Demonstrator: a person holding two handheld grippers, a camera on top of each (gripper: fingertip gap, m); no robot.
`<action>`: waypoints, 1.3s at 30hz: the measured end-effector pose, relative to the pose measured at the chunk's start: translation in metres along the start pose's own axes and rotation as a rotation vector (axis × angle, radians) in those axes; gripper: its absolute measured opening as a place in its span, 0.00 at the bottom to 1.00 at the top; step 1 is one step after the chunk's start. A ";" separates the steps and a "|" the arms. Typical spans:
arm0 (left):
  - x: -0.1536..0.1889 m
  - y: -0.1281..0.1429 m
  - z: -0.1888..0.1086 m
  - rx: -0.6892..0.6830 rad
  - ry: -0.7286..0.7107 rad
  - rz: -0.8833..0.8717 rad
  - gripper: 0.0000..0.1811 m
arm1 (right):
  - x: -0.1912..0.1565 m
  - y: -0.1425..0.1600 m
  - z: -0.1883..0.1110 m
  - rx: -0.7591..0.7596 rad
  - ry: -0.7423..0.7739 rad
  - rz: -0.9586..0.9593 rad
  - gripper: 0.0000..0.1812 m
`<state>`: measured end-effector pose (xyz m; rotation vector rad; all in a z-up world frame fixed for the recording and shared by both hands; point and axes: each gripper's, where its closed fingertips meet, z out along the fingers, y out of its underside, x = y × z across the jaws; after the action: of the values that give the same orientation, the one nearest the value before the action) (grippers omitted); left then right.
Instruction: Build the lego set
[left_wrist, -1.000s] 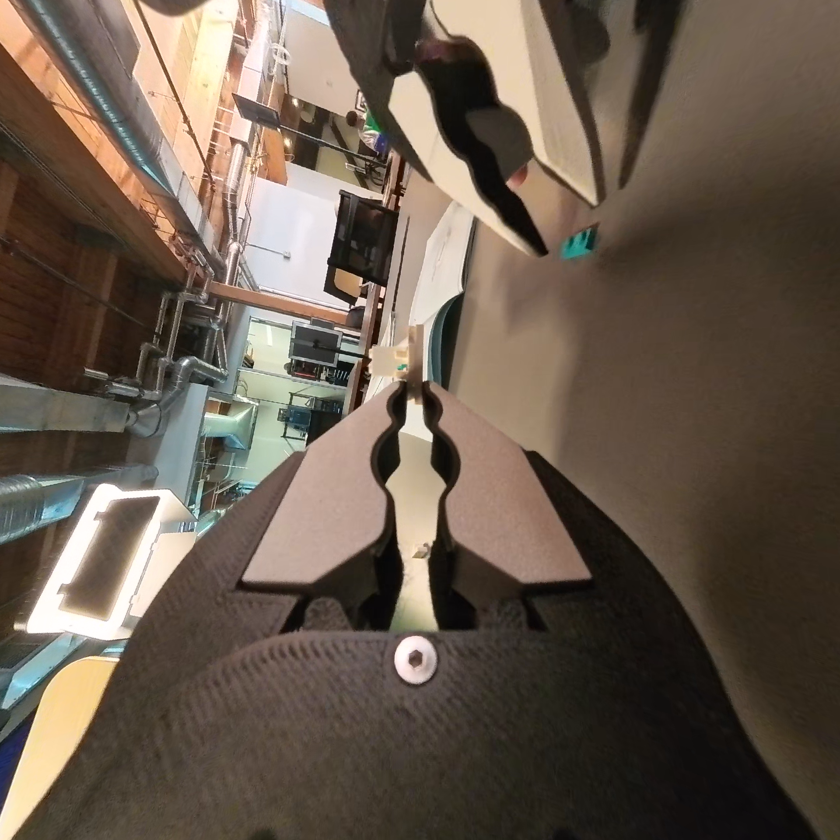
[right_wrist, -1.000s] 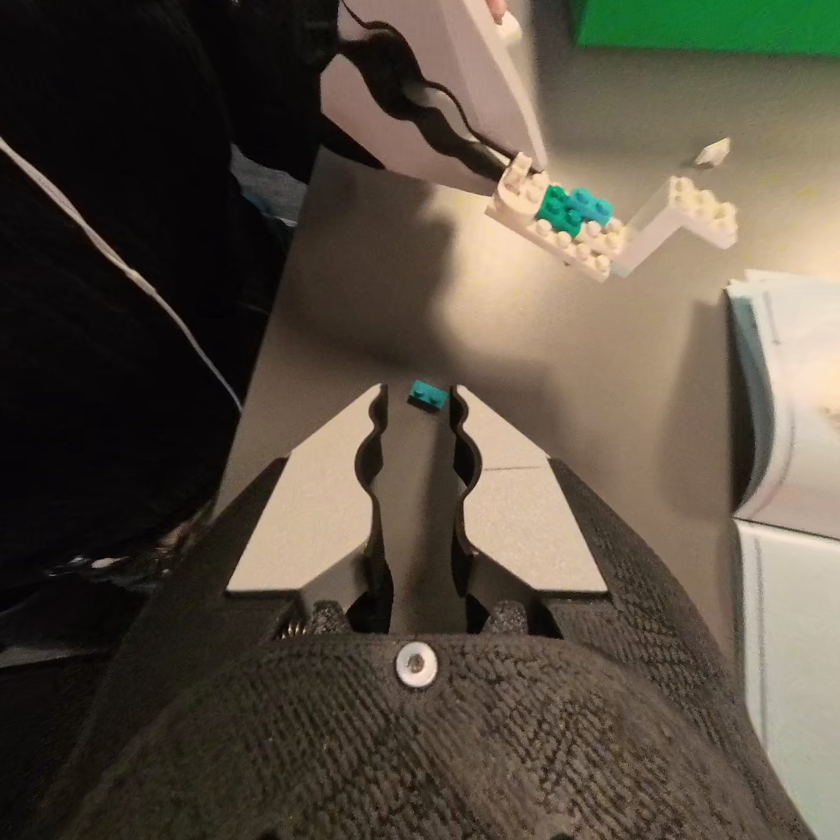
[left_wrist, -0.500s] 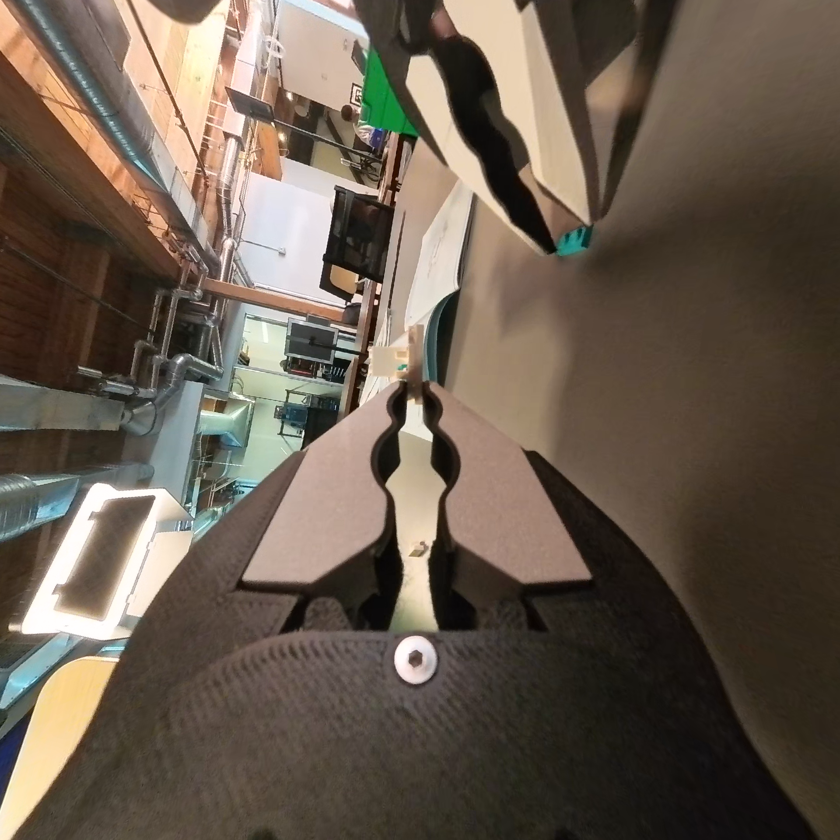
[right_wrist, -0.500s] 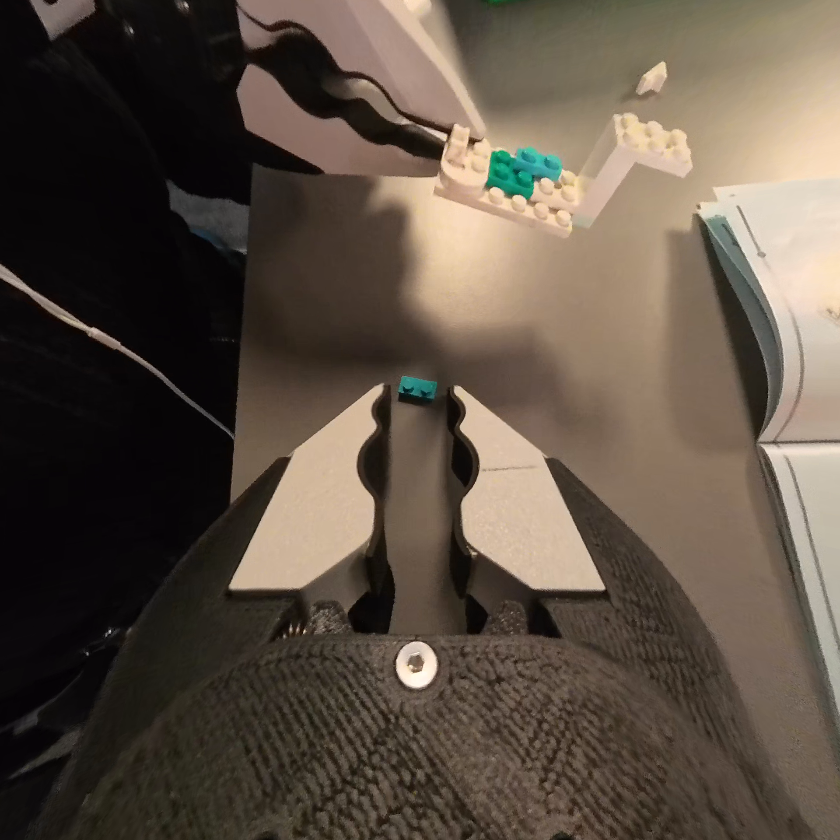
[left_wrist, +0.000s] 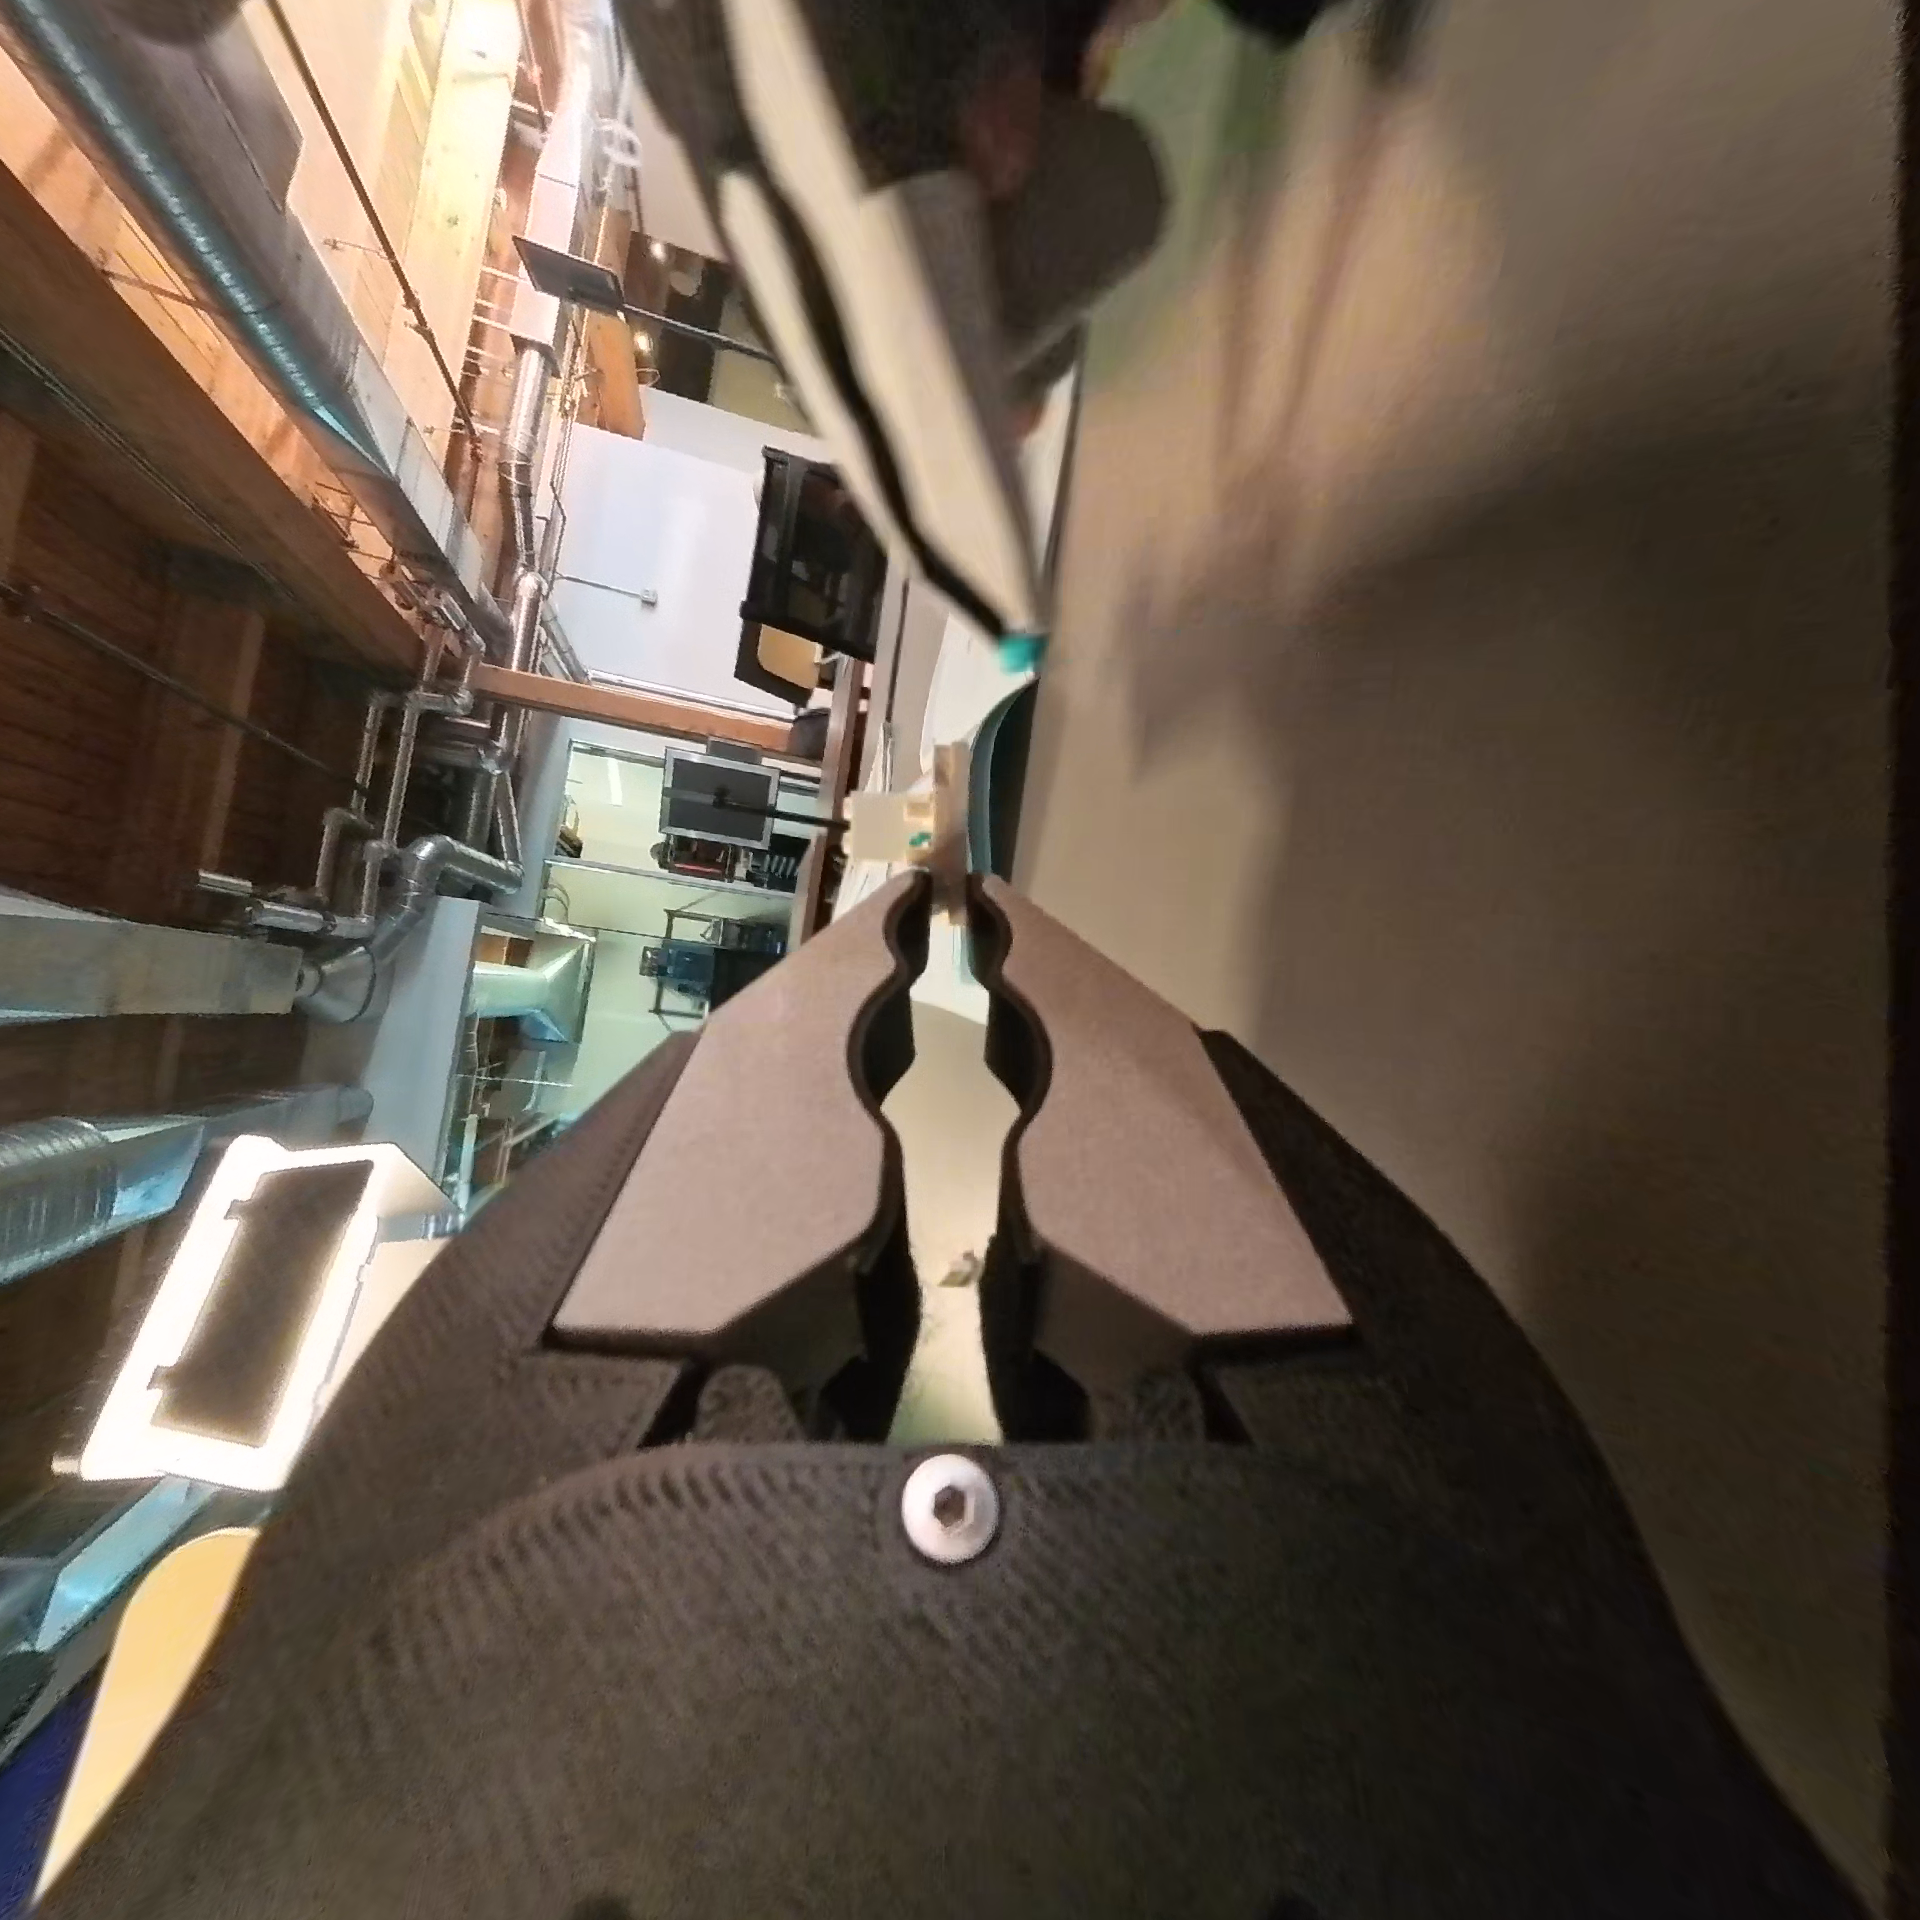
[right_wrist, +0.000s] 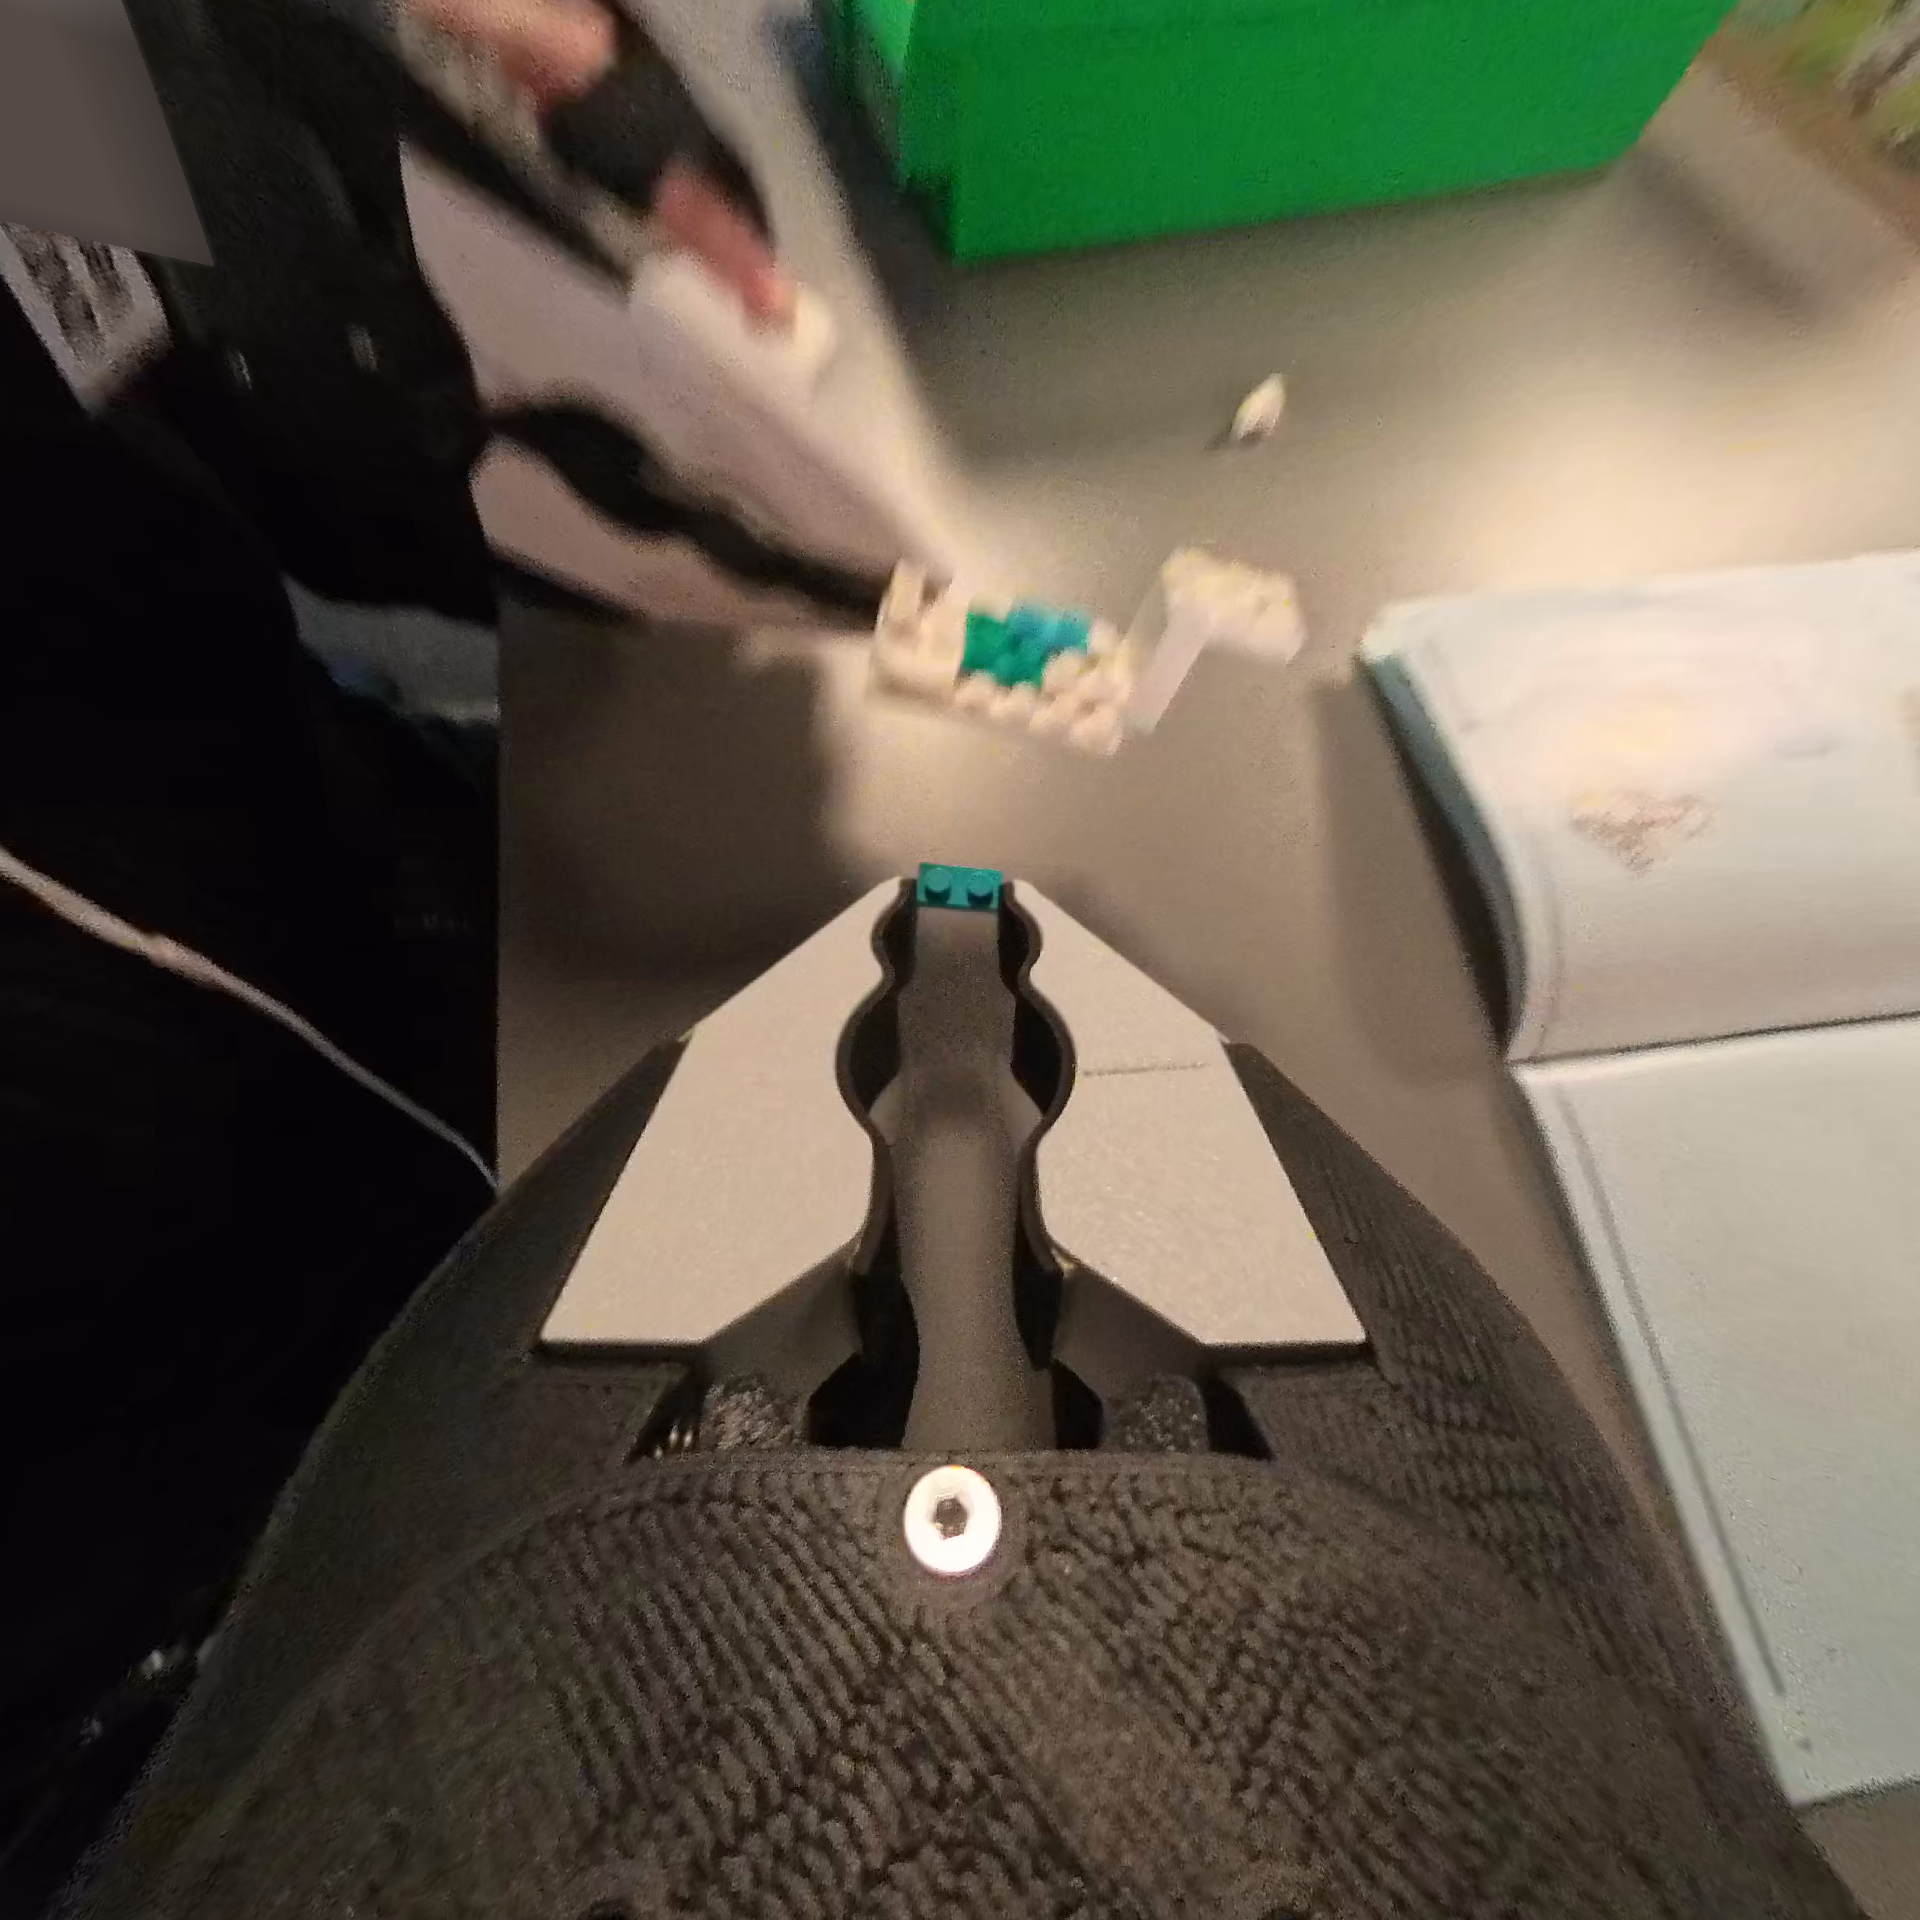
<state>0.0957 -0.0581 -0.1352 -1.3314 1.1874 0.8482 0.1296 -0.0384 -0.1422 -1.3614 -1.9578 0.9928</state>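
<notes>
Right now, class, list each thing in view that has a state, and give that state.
Right gripper: shut on the teal brick.
Teal brick: pinched at the tips, studs showing.
Left gripper: shut on the white assembly.
White assembly: held above the table, part built.
Booklet: lying open.

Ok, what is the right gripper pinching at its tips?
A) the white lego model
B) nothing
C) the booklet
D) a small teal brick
D: in the right wrist view the right gripper has its fingertips closed on the small teal brick, while the white lego model hangs from the left gripper.
</notes>
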 end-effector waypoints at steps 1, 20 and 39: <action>0.000 -0.001 0.000 0.004 -0.002 0.005 0.03 | 0.004 -0.013 -0.003 0.033 0.008 0.018 0.08; -0.006 -0.014 -0.003 0.050 -0.056 0.035 0.03 | 0.006 -0.039 0.008 -0.101 0.031 0.049 0.08; -0.005 -0.016 -0.001 0.054 -0.058 0.050 0.03 | 0.006 -0.039 0.007 -0.088 0.043 0.063 0.08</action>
<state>0.1099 -0.0600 -0.1262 -1.2304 1.1946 0.8792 0.1012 -0.0431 -0.1143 -1.4886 -1.9579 0.9073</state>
